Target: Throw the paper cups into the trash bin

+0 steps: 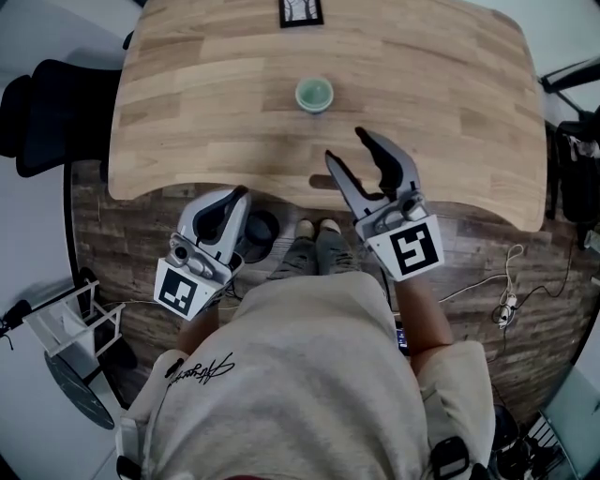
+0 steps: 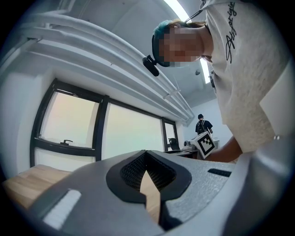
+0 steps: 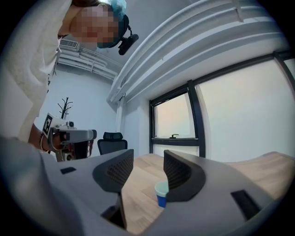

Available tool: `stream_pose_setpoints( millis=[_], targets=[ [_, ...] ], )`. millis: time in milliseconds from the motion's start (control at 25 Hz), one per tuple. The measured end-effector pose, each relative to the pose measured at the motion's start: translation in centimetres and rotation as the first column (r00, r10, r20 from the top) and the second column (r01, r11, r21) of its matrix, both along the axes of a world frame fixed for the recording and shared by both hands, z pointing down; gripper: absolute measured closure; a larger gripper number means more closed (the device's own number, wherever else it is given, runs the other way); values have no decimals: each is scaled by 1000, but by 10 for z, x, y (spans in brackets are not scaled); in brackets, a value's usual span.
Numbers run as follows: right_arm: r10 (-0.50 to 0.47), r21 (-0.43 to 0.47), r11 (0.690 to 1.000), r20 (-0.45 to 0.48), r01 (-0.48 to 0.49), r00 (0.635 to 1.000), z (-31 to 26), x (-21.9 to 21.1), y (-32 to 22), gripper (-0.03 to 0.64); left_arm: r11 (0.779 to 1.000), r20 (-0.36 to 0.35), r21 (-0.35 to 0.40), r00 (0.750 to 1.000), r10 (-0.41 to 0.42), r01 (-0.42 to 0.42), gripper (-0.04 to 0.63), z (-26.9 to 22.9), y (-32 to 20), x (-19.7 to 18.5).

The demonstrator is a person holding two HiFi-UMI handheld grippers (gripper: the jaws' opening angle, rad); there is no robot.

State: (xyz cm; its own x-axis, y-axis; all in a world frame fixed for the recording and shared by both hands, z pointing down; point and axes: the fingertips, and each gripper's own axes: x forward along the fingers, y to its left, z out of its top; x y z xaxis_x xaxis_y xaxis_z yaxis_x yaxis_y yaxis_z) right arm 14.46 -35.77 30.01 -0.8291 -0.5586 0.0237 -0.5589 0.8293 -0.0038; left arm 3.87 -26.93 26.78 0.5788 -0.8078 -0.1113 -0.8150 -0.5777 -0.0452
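Spanning most of the head view, the wooden bench (image 1: 187,84) has a rounded near edge, and below it is dark plank floor. The person in a pale shirt (image 1: 300,384) stands at the middle of that near edge, with shoes (image 1: 317,231) just under it. A black office chair (image 1: 56,112) sits off the bench's left edge.

The right gripper (image 1: 345,145) reaches over the near edge, a little right of centre. Its jaws stand apart with nothing between them; in the right gripper view (image 3: 148,173) the bench top shows through the gap.

The left gripper (image 1: 244,191) hangs over the floor with its tip at the near edge, left of centre. Its jaws are closed tip to tip (image 2: 146,156) and empty.

The paper cup (image 1: 314,94) stands upright near the middle of the bench, beyond the right gripper and apart from it, and shows blue with a pale rim (image 3: 161,193). A small black-framed marker card (image 1: 301,11) lies at the far edge.
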Motion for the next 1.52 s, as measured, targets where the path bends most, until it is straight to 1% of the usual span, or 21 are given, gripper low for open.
stream_pose_setpoints(
  millis=[440, 600, 920, 1080, 1240, 1520],
  targets=[
    [27, -78, 996, -94, -35, 995, 64, -10, -34, 386, 998, -5, -52, 1000, -26, 26, 592, 20, 2, -7],
    [45, -54, 997, -101, -50, 994, 79, -12, -48, 379, 998, -9, -63, 999, -32, 32, 592, 26, 3, -5],
    [24, -130, 990, -152, -45, 988, 130, -27, -57, 371, 994, -10, -90, 998, -56, 54, 592, 37, 7, -8],
    [22, -163, 985, -202, -56, 979, 154, -31, -66, 365, 993, -11, -104, 998, -66, 65, 592, 41, 10, -10],
    [40, -175, 981, -232, -82, 972, 165, -33, -78, 353, 993, -2, -105, 998, -59, 58, 592, 42, 15, -8],
    [23, -205, 975, -291, -86, 956, 182, -42, -92, 344, 989, -6, -116, 995, -95, 93, 592, 43, 19, -18]
  ],
)
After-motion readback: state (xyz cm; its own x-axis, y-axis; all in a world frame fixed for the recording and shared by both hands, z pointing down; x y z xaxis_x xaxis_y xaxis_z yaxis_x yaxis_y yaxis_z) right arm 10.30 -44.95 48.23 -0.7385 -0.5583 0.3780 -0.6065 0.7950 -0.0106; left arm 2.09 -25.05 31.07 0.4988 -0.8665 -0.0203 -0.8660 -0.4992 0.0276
